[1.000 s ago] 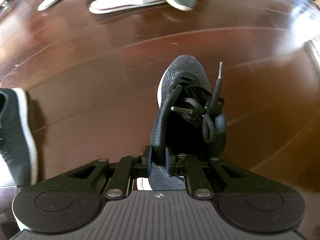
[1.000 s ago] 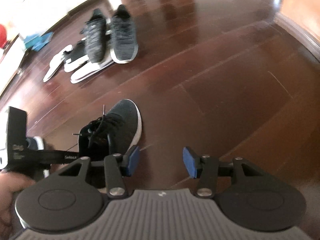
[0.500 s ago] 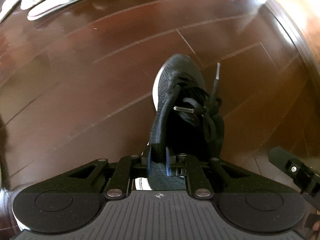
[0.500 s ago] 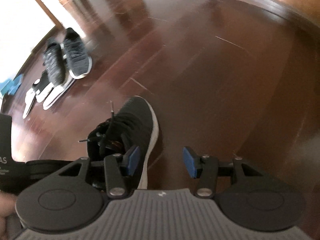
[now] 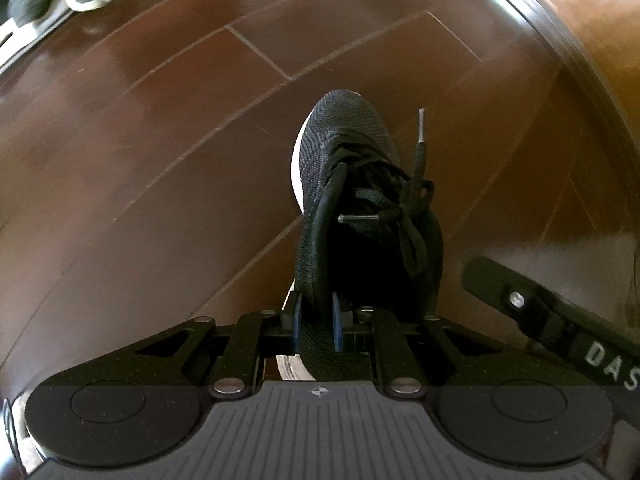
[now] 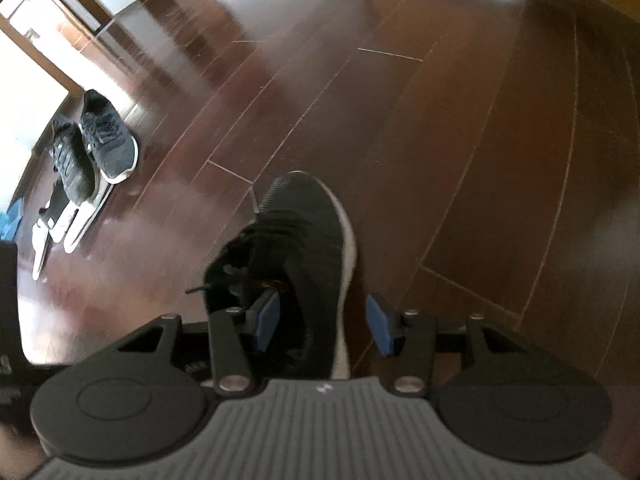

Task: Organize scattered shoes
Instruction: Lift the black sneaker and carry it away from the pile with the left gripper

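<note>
A black knit sneaker (image 5: 352,168) with a white sole and loose laces hangs toe-forward over the wooden floor. My left gripper (image 5: 314,320) is shut on the left side of its heel collar. In the right wrist view the same sneaker (image 6: 304,232) shows between the blue pads (image 6: 382,324) of my right gripper (image 6: 324,322), which stands open; whether a pad touches the shoe I cannot tell. The right gripper's black body (image 5: 560,320) shows beside the shoe in the left wrist view.
A pair of dark sneakers (image 6: 92,148) stands side by side at the far left, with white slippers (image 6: 60,224) beside them. A wooden baseboard (image 5: 580,40) curves along the upper right. Dark plank floor (image 6: 480,160) spreads ahead. A bright doorway (image 6: 32,40) is at the left.
Both grippers have swung right, toward the baseboard, the left one carrying the sneaker. The right gripper has shifted over the sneaker, which now shows between its open pads.
</note>
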Demonstrator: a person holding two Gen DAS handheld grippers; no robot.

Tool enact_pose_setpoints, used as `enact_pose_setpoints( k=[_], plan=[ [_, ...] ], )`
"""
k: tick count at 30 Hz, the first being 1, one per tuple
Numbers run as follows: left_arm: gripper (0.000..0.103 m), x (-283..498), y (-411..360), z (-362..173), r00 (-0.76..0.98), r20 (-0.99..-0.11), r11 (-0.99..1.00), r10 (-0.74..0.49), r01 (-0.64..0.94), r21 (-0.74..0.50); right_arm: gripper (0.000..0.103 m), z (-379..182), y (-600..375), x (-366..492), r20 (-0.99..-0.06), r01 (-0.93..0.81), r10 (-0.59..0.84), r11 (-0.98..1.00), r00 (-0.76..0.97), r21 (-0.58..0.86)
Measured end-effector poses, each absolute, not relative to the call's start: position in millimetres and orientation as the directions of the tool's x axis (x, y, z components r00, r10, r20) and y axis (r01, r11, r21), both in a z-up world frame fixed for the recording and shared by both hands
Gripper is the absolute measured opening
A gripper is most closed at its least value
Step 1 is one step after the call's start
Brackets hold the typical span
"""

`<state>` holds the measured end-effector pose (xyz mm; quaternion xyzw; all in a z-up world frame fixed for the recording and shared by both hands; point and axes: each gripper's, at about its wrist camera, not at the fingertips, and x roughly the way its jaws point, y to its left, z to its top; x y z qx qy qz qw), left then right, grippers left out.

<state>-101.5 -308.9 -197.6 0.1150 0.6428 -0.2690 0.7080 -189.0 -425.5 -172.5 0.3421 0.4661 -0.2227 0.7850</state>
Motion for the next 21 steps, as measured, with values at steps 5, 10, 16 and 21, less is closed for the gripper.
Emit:
enact_pose_setpoints(
  k=[5, 10, 16, 21],
  plan=[
    [0.018, -108.8, -310.7, -206.1, 0.032, -0.977, 0.812, -0.213, 0.561, -0.159, 0.052, -177.9, -427.8, -194.2, -0.889, 0.691, -0.031, 0.641, 0.457, 0.333],
    [0.017, -109.1, -306.1, -215.6, 0.025, -0.980, 0.811, -0.198, 0.566, -0.150, 0.052, -183.1, -427.9, -196.4, -0.893, 0.704, -0.027, 0.626, 0.449, 0.334],
    [0.021, -111.9, -298.4, -225.5, 0.018, -0.984, 0.814, -0.178, 0.565, -0.137, 0.052, -187.2, -431.7, -199.0, -0.896, 0.725, -0.019, 0.595, 0.444, 0.347],
    [0.028, -103.2, -312.7, -216.7, 0.049, -0.977, 0.805, -0.207, 0.576, -0.142, 0.052, -195.0, -436.7, -206.8, -0.879, 0.756, 0.037, 0.493, 0.476, 0.430]
  ],
)
